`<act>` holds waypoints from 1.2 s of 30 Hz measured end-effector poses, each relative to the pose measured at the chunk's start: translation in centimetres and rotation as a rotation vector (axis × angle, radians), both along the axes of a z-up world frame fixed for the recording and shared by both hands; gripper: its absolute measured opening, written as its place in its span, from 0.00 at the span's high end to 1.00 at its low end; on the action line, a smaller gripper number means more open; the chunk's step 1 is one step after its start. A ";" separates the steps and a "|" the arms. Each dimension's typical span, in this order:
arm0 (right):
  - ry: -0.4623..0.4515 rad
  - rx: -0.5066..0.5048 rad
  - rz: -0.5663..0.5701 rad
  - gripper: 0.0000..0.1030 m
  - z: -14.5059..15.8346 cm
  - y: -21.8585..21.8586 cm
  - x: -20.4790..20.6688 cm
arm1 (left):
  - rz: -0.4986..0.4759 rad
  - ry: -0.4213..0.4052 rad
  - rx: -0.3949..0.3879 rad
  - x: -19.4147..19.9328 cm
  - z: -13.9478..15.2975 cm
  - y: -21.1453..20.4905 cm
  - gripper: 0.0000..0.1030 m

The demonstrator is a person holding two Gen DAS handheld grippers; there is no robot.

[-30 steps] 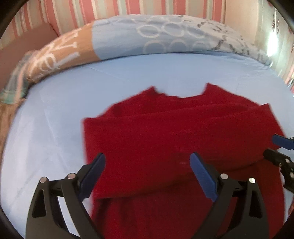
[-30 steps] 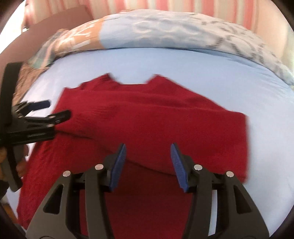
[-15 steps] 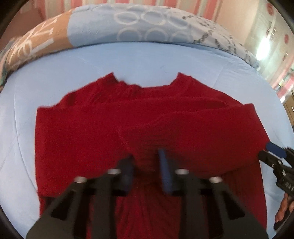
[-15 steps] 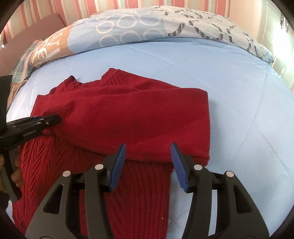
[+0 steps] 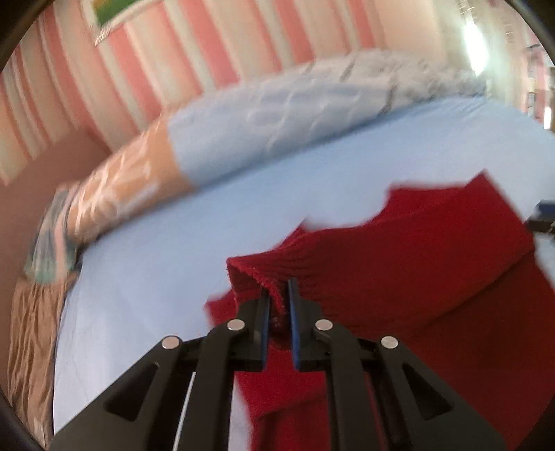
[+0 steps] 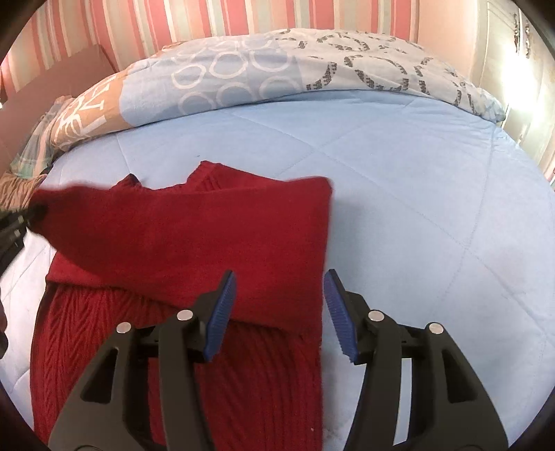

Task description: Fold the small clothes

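Observation:
A red knitted sweater [image 6: 194, 374] lies on the light blue bed sheet [image 6: 399, 173], with one sleeve [image 6: 208, 225] folded across its chest. My left gripper [image 5: 277, 289] is shut on the ribbed cuff [image 5: 249, 274] of that sleeve and holds it raised off the bed. In the right wrist view the left gripper [image 6: 17, 222] shows at the far left edge, the sleeve stretched toward it. My right gripper [image 6: 279, 277] hovers over the sweater's right edge; its jaws are opening and the pads press on nothing. Its tip [image 5: 543, 215] shows at the right edge of the left wrist view.
A rolled duvet [image 6: 260, 69] in blue, orange and grey print lies along the far side of the bed. Behind it is a pink striped wall [image 6: 242, 17]. Bare sheet stretches to the right of the sweater. A brown cover [image 5: 31, 340] hangs at the bed's left edge.
My left gripper went from wide open to shut on the sleeve cuff, then lifted it and swung left. The right gripper shifted toward the sweater's right edge, and its jaws stand slightly wider.

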State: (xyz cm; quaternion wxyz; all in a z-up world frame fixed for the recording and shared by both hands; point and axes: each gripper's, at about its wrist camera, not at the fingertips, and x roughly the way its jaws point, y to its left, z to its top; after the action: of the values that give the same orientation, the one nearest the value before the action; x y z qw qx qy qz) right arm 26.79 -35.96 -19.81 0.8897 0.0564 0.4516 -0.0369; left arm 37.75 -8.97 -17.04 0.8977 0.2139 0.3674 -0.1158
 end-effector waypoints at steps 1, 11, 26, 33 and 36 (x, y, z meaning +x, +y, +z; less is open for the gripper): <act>0.007 -0.002 0.003 0.47 -0.1 0.3 0.2 | 0.033 0.052 -0.018 0.6 -1.3 1.6 0.91; 0.051 -0.087 0.030 0.46 -1.2 2.8 1.9 | 0.141 0.162 -0.027 0.8 -5.3 3.6 0.29; 0.137 -0.197 0.009 0.39 -3.7 3.5 1.6 | 0.268 0.236 -0.069 0.6 -6.5 4.1 0.18; 0.175 -0.176 -0.001 0.36 -5.0 2.6 2.1 | 0.283 0.252 -0.083 1.3 -7.1 4.2 0.17; 0.145 -0.155 -0.003 0.36 -4.1 2.6 1.8 | 0.280 0.246 -0.075 1.1 -6.6 4.2 0.17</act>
State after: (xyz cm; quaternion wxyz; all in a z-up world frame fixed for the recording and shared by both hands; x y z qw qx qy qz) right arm 28.57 -33.37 -23.94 0.8561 -0.0147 0.5107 -0.0770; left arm 38.84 -4.73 -23.68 0.8606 0.1114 0.4961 -0.0287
